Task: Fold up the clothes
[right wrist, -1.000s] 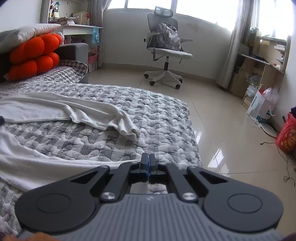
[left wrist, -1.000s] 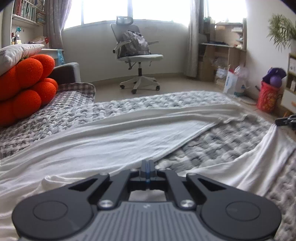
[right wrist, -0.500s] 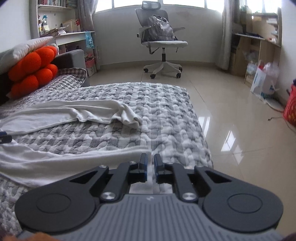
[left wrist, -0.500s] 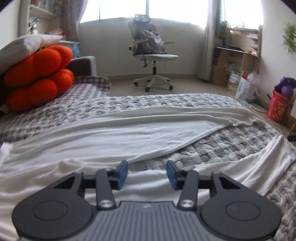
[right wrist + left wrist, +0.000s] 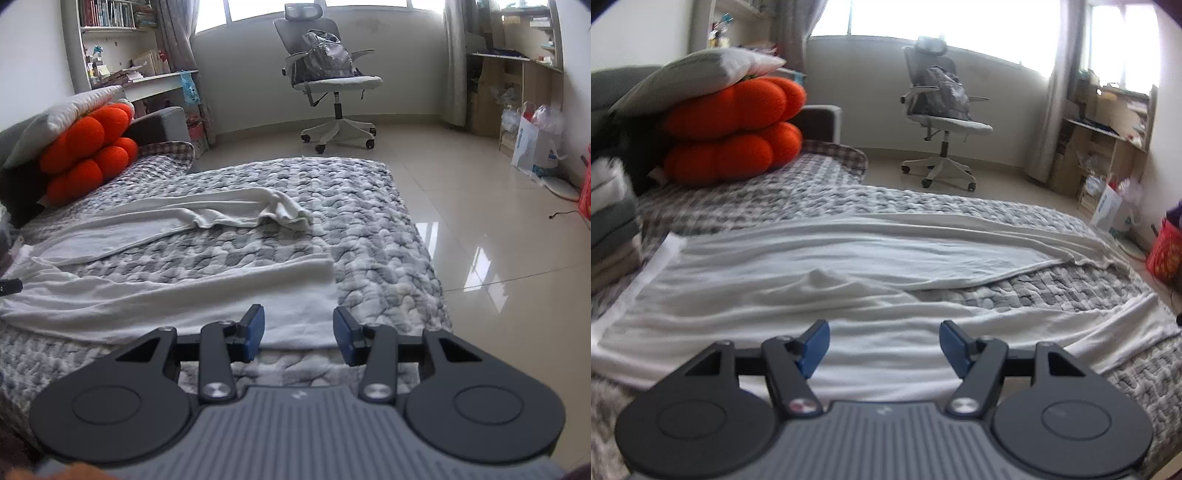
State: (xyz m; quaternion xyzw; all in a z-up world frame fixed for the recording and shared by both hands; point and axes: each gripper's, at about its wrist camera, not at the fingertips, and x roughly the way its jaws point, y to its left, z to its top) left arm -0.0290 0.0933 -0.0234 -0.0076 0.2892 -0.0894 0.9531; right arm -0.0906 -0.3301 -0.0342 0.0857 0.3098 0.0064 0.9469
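I am holding my left gripper (image 5: 882, 343) and right gripper (image 5: 298, 334) with jaws spread apart, gripping nothing. The white garment (image 5: 849, 280) is lying spread across the grey quilted bed (image 5: 369, 221) (one far part bunched), just below both grippers.

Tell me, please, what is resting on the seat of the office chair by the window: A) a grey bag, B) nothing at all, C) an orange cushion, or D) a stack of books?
A: a crumpled grey bag sits on the seat of the office chair; the orange cushion is over at the head of the bed.
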